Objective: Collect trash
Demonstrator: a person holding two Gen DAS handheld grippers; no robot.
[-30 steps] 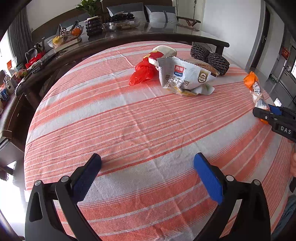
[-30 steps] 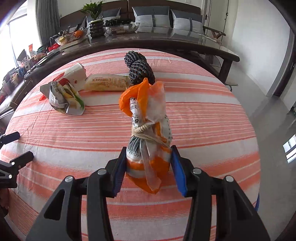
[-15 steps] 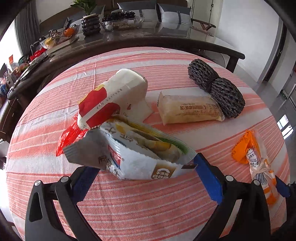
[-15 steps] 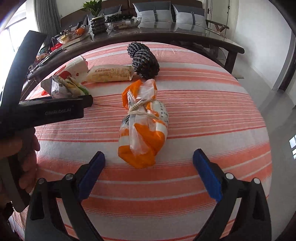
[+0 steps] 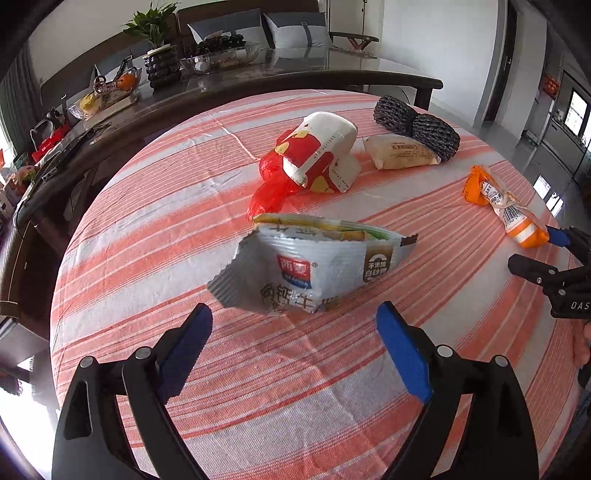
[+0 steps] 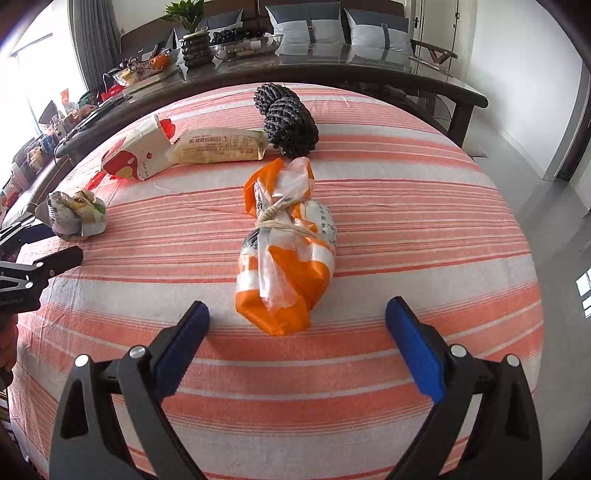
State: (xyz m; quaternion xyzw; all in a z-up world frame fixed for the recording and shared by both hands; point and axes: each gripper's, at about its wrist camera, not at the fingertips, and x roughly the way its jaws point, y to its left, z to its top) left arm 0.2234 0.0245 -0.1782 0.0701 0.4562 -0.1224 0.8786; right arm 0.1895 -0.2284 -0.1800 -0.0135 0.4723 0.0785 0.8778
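Note:
A torn silver snack wrapper (image 5: 314, 266) lies on the striped tablecloth (image 5: 166, 221) just ahead of my open, empty left gripper (image 5: 291, 332); it also shows in the right wrist view (image 6: 75, 216). A tied orange and white plastic bag (image 6: 286, 258) lies just ahead of my open, empty right gripper (image 6: 295, 332); it also shows in the left wrist view (image 5: 506, 206). Farther back lie a red and white paper bag (image 5: 317, 151) on a red plastic bag (image 5: 271, 184), and a beige food packet (image 5: 400, 151).
A coil of dark rope (image 5: 415, 125) lies at the far side of the round table. Behind it stands a dark glass-topped table (image 6: 332, 62) with bowls and a potted plant (image 6: 192, 33). The floor drops away to the right (image 6: 554, 184).
The right gripper let go of the orange bag, opened and backed off. The left gripper swung to the silver wrapper, came close, then pulled back a little.

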